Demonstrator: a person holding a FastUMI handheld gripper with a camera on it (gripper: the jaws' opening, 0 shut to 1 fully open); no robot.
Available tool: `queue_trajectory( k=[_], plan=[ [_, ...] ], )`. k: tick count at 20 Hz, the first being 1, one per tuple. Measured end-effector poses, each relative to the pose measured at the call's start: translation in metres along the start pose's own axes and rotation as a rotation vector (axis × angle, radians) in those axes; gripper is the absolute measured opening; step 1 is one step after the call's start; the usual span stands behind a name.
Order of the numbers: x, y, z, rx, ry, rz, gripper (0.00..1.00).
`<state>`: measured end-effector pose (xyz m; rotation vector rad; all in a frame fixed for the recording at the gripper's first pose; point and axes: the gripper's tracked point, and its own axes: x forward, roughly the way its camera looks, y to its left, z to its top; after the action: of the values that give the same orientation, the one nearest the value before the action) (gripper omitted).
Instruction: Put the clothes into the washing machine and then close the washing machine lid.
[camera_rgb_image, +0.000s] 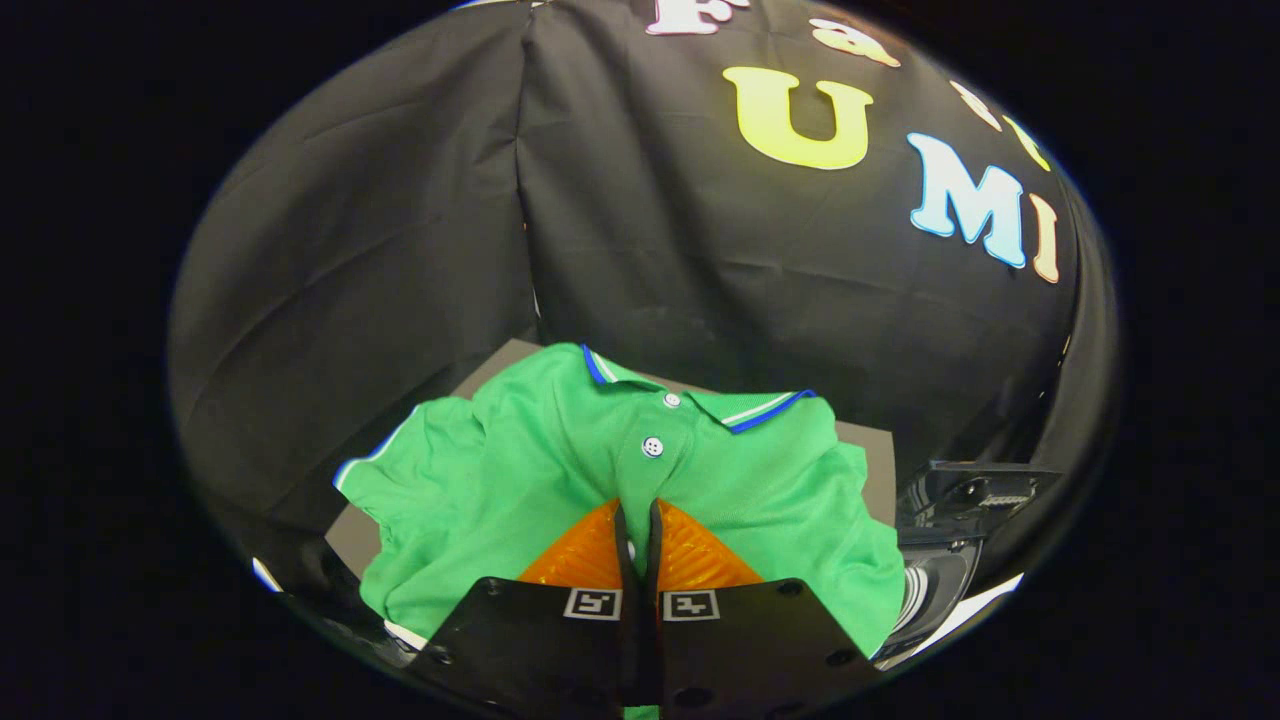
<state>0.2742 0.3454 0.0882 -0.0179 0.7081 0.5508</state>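
Note:
A green polo shirt (560, 470) with a blue-and-white trimmed collar and white buttons bunches up around my fingers, its collar pointing away from me. My gripper (638, 512) is shut on the shirt just below the lower button, with the fingers pressed together on the fabric. A strip of green cloth also shows low down between the fingers. The shirt hides most of a grey surface (868, 450) behind it. To the right of the shirt is part of the washing machine (975, 500), with a dark glossy lid and a lighter ribbed part beneath; whether the lid stands open I cannot tell.
The booth's black cloth wall (400, 250) rises close behind the grey surface and wraps round both sides. A white edge (985, 595) shows under the washing machine at the lower right.

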Motion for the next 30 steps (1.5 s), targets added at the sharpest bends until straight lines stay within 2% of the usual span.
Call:
queue_trajectory(
  k=[6, 15, 19, 30],
  plan=[
    [-0.027, -0.011, 0.025, 0.023, -0.063, 0.005, 0.01],
    [-0.058, -0.046, 0.043, 0.048, -0.124, -0.041, 0.01],
    [-0.073, -0.074, 0.041, 0.040, -0.147, -0.084, 0.01],
    [-0.124, -0.173, 0.016, 0.139, -0.196, -0.184, 0.01]
  ],
)
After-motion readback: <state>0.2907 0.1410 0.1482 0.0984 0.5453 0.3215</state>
